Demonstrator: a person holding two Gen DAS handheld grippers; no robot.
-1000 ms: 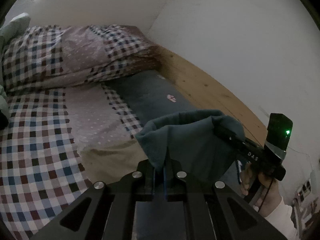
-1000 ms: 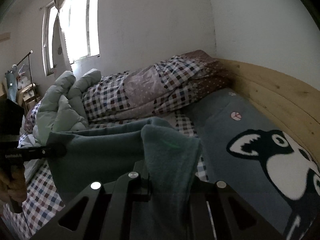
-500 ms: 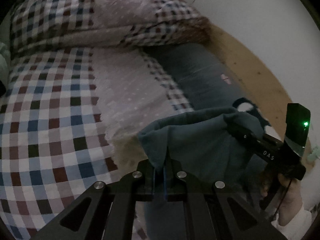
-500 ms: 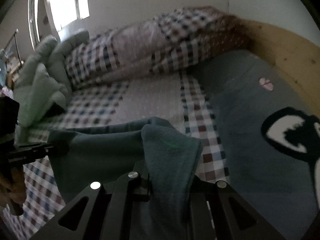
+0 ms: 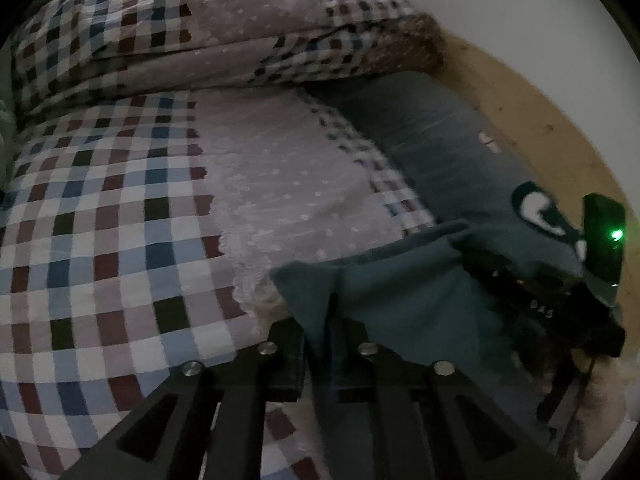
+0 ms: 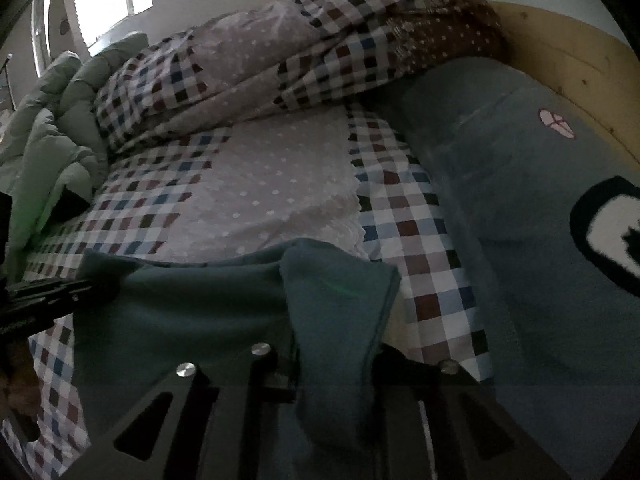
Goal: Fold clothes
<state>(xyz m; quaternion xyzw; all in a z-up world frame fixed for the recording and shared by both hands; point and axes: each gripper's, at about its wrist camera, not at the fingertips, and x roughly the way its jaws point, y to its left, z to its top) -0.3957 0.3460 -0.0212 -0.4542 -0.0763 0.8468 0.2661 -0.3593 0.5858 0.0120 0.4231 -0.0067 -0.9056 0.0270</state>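
Observation:
A dark teal garment (image 5: 404,296) hangs stretched between both grippers above the bed. My left gripper (image 5: 330,316) is shut on one corner of it, the cloth pinched between the fingers. My right gripper (image 6: 332,320) is shut on the other corner of the teal garment (image 6: 192,312), whose fold drapes over the fingers and hides the tips. In the left wrist view the right gripper (image 5: 532,300) shows at the right with a green light, a hand below it. In the right wrist view the left gripper (image 6: 44,296) shows at the left edge.
Below lies a checkered bedspread (image 5: 100,216) with a pale dotted panel (image 6: 272,188). A folded checkered quilt (image 6: 280,52) is piled at the far end. A blue-grey blanket with a dog print (image 6: 540,208) runs along the wooden bed rail (image 6: 576,72). A pale green duvet (image 6: 48,128) lies left.
Both grippers have tilted down and moved toward the bed, carrying the teal garment lower. The wall and window have slid out of view and the bedspread fills the frames.

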